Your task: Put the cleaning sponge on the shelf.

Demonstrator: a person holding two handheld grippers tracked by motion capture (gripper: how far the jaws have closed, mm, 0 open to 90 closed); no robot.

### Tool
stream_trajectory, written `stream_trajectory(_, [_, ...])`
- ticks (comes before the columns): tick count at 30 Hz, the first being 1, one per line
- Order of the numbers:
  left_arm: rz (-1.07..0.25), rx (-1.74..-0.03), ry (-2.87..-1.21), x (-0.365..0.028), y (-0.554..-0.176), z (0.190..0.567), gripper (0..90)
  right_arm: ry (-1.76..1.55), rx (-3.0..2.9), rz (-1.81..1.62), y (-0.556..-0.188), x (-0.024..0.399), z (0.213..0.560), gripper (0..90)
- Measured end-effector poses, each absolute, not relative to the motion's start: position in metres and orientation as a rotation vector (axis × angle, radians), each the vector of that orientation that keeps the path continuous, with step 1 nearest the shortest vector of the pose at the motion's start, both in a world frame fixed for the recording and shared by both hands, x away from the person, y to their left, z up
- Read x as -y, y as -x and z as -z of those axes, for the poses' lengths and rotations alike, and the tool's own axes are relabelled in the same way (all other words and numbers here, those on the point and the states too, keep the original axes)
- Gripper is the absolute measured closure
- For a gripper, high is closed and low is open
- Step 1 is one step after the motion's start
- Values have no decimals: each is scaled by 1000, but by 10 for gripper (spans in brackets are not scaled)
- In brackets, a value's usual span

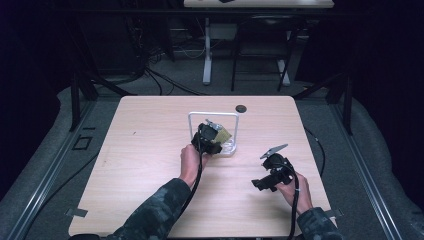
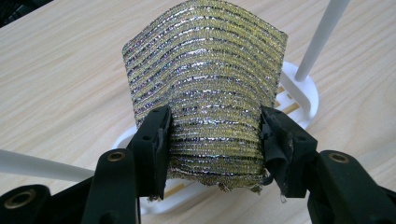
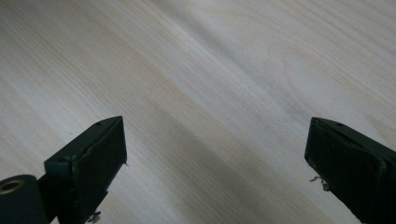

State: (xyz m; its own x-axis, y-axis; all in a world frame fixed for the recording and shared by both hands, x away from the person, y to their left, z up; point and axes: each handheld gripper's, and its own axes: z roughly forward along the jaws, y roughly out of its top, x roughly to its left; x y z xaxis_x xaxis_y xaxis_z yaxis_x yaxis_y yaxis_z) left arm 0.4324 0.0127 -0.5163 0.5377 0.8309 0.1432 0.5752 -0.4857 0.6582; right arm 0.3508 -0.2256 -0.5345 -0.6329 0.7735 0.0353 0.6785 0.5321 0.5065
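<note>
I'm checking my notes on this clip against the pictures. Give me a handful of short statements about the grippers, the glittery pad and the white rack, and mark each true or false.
1. The left gripper is clamped on the gold scouring pad. True.
2. The pad lies flat on the table. False: it is held upright and bowed between the jaws, above the white rack.
3. The right gripper holds a sponge. False: its jaws stand wide apart with bare wood between them.
4. The white rack has a tall handle loop. True.
5. The right gripper sits to the right of the rack in the high view. True.
</note>
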Motion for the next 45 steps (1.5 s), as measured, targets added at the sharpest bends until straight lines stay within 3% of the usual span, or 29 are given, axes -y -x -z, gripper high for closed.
stream_trajectory(25, [-645, -1120, -2246, -7, -442, 520, 458, -1234, -2579, -726, -351, 225, 535, 48])
stream_trajectory(45, [-570, -1145, -2270, -5, -454, 529, 443, -1232, -2585, -727, -352, 225, 536, 48])
